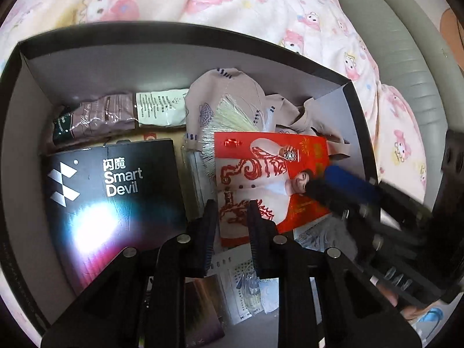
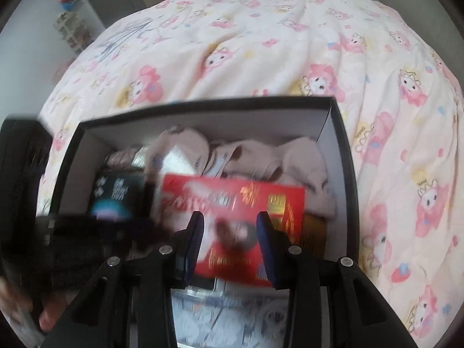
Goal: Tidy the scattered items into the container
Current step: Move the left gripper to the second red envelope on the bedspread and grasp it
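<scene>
A black cardboard box (image 1: 174, 33) (image 2: 203, 107) sits on a bed and holds several items. A red printed packet (image 1: 261, 156) (image 2: 232, 194) lies flat on top, right of a black "Smart Devil" box (image 1: 116, 179) (image 2: 116, 188). Behind them are a beige cloth (image 1: 220, 92) (image 2: 255, 153) and sachets (image 1: 116, 113). My left gripper (image 1: 232, 211) hangs over the packet's near edge, its jaws a narrow gap apart with nothing pinched. My right gripper (image 2: 230, 223) stands open above the packet; its blue-padded fingers (image 1: 351, 181) reach in from the right.
A cream bedcover with pink cartoon figures (image 2: 261, 43) (image 1: 261, 0) surrounds the box. A grey padded edge (image 1: 391, 43) runs along the right. Printed sheets (image 1: 246, 284) lie at the box's near end. A hand (image 2: 17, 298) shows at lower left.
</scene>
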### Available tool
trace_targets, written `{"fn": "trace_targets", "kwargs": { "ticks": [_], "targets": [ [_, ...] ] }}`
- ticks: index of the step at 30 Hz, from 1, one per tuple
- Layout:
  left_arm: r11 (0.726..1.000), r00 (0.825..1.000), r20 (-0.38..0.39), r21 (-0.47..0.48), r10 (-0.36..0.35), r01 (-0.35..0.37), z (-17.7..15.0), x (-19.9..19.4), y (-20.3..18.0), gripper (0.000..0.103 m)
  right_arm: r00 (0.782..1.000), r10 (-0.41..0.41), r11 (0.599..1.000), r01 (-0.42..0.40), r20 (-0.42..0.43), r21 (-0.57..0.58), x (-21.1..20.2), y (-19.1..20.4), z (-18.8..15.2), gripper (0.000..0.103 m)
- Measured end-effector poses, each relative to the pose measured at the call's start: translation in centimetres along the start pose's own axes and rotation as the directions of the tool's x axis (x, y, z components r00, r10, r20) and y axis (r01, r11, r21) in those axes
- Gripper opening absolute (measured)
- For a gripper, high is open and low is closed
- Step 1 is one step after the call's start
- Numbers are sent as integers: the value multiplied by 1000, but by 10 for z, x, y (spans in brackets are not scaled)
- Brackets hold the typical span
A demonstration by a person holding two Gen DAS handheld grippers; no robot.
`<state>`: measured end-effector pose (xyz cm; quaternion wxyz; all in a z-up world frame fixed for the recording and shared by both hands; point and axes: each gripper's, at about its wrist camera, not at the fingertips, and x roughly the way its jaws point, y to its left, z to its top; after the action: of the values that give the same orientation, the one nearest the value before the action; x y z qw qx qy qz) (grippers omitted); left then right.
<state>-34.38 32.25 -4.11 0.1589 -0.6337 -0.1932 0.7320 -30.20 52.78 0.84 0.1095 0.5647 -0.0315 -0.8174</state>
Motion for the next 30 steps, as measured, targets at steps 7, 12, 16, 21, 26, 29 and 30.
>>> {"fn": "trace_targets", "kwargs": {
  "ticks": [7, 12, 16, 21, 26, 29, 30],
  "targets": [
    [999, 1000, 22, 46, 9, -10, 3, -12, -7, 22, 999, -17, 1000, 18, -51, 14, 16, 3, -8, 34],
    [989, 991, 131, 139, 41, -59, -30, -54, -16, 23, 999, 36, 999, -36, 18, -2, -18, 19, -30, 34],
    [974, 976, 200, 191, 83, -122, -65, -85, -18, 28, 994, 101, 995, -101, 52, 0, -45, 31, -62, 34],
    [983, 968, 239, 145, 78, -115, -98, -94, -10, 28, 982, 186, 983, -186, 26, 5, -68, 36, -100, 35],
    [995, 954, 295, 66, 48, -71, -145, -118, 16, 31, 979, 198, 980, -197, 55, -14, -89, 51, -133, 42],
    [1000, 952, 307, 4, -4, 3, -165, -123, 34, 34, 967, 254, 967, -254, 19, -15, -90, 58, -152, 42],
    [1000, 952, 305, -13, -14, 19, -169, -121, 39, 35, 967, 255, 967, -255, 7, -15, -88, 60, -156, 42]
  ]
}}
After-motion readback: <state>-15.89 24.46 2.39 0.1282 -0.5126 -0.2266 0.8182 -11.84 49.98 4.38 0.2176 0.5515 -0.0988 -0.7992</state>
